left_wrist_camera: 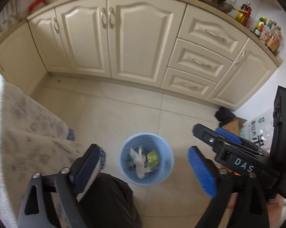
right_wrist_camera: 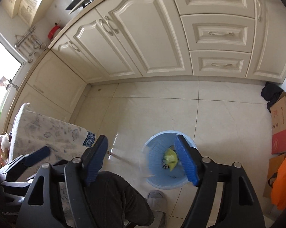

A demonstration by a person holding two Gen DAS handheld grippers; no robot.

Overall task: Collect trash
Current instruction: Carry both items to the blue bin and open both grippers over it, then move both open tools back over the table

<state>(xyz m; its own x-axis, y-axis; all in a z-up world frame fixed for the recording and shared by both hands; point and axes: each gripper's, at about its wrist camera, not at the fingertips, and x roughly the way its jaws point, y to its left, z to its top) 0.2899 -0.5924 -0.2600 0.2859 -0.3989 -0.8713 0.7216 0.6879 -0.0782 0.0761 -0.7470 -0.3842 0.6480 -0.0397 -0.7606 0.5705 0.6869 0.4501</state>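
A light blue trash bin (left_wrist_camera: 162,168) stands on the tiled floor below both grippers; it also shows in the right wrist view (right_wrist_camera: 161,182). Inside lie crumpled white paper (left_wrist_camera: 139,161) and a yellow-green wrapper (left_wrist_camera: 152,156), also seen from the right wrist (right_wrist_camera: 170,157). A thin stick-like piece (right_wrist_camera: 120,157) appears blurred in the air left of the bin. My left gripper (left_wrist_camera: 144,166) is open and empty above the bin. My right gripper (right_wrist_camera: 143,159) is open and empty above the bin's left side; it shows in the left wrist view (left_wrist_camera: 213,142).
Cream kitchen cabinets (left_wrist_camera: 112,38) line the far side. A table with a patterned cloth (right_wrist_camera: 48,131) is at the left. Cardboard boxes (right_wrist_camera: 280,125) and a black bag (right_wrist_camera: 272,94) sit at the right. The person's dark-trousered leg (right_wrist_camera: 112,199) and grey slipper (right_wrist_camera: 156,197) are below.
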